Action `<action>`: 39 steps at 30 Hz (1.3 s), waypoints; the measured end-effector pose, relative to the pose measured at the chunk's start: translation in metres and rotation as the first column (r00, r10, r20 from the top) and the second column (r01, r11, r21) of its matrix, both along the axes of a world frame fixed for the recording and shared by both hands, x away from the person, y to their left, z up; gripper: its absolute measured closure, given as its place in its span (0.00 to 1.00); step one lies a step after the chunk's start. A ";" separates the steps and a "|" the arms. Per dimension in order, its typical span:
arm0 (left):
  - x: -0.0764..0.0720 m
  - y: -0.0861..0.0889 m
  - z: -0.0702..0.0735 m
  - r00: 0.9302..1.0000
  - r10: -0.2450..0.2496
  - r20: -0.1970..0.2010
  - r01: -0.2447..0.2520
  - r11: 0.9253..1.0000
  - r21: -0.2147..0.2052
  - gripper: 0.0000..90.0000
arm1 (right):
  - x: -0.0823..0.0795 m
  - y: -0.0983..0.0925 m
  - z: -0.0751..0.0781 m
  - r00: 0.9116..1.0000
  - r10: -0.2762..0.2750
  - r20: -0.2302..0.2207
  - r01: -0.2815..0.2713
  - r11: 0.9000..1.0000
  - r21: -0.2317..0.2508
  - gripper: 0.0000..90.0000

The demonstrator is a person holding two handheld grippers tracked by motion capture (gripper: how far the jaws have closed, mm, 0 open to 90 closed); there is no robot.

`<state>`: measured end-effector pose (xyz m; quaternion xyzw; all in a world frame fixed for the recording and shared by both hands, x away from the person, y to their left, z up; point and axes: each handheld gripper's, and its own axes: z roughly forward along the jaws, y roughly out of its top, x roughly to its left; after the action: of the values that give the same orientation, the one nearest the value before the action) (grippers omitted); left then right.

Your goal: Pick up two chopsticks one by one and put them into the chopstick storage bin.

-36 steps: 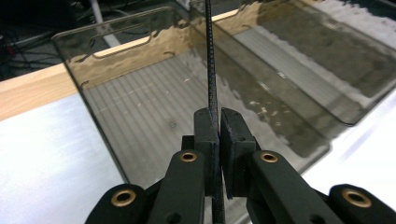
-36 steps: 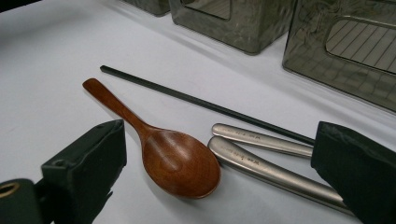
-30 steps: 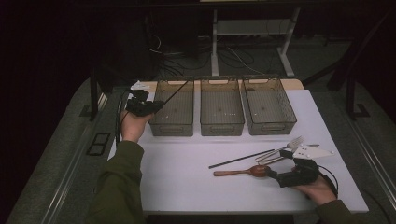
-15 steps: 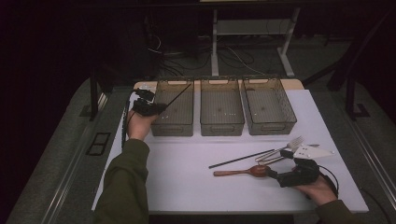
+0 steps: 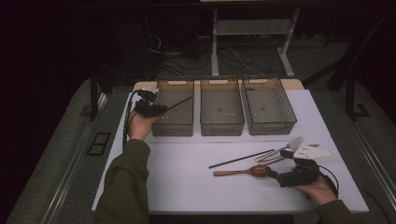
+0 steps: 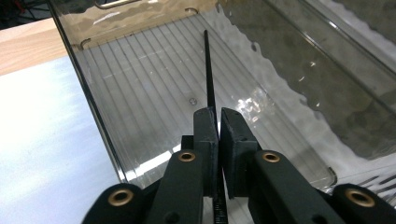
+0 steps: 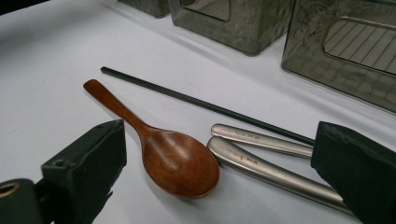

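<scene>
My left gripper (image 6: 218, 122) clamps a black chopstick (image 6: 209, 74) over the leftmost bin (image 5: 173, 108); its far tip blurs. My right gripper (image 7: 219, 172) gapes around the wooden spoon (image 7: 173, 159), fork handles cut off.

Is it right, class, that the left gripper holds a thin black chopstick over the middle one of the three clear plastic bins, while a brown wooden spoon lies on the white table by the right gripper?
Not quite. The left gripper holds the thin black chopstick over the leftmost clear plastic bin, not the middle one, as the high view shows. The brown wooden spoon does lie on the white table by the right gripper.
</scene>
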<state>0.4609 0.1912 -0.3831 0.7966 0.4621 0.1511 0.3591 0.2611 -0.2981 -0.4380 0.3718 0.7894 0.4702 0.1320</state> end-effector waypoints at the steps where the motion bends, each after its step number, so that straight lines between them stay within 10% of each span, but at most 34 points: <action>1: 0.000 0.000 0.001 1.000 0.003 0.009 -0.003 1.000 0.005 0.88 | 0.000 0.000 0.000 1.000 0.000 0.000 0.000 1.000 0.000 0.03; 20: -0.036 -0.009 0.032 0.980 -0.130 0.152 0.142 0.987 -0.073 0.62 | 0.000 0.000 0.000 1.000 0.000 0.001 0.000 1.000 -0.001 0.03; 39: -0.084 -0.044 0.031 0.925 -0.315 0.213 0.348 0.927 -0.138 0.48 | 0.000 0.002 0.000 1.000 0.004 -0.002 -0.004 1.000 -0.006 0.03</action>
<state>0.3767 0.1474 -0.3521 0.8113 0.2960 0.1214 0.4893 0.2608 -0.2962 -0.4384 0.3703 0.7917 0.4678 0.1312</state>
